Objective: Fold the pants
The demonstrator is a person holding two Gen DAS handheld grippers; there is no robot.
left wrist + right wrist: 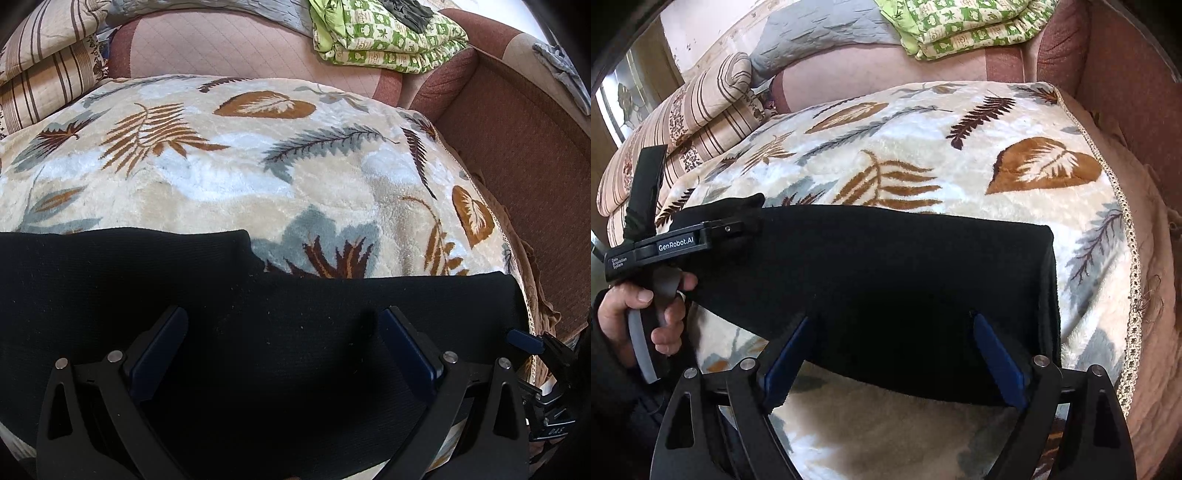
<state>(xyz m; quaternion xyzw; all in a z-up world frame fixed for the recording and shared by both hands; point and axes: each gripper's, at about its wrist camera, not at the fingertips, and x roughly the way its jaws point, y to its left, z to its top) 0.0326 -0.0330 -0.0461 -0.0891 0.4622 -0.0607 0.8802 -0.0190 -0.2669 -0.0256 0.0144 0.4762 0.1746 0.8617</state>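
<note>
Both the left gripper (284, 347) and right gripper (892, 354) hover wide open and empty over the black pants (886, 266), whose fold may slip apart on the plush blanket (923, 147).

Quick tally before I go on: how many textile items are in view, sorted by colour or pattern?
Black pants: 1
Leaf-print plush blanket: 1
Green patterned folded bedding: 1
Striped beige quilt: 1
Grey quilted cover: 1
Total: 5

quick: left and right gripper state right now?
Left gripper: open, over the black pants, holding nothing.
Right gripper: open, fingers astride the pants' near edge, not clamped.
</note>
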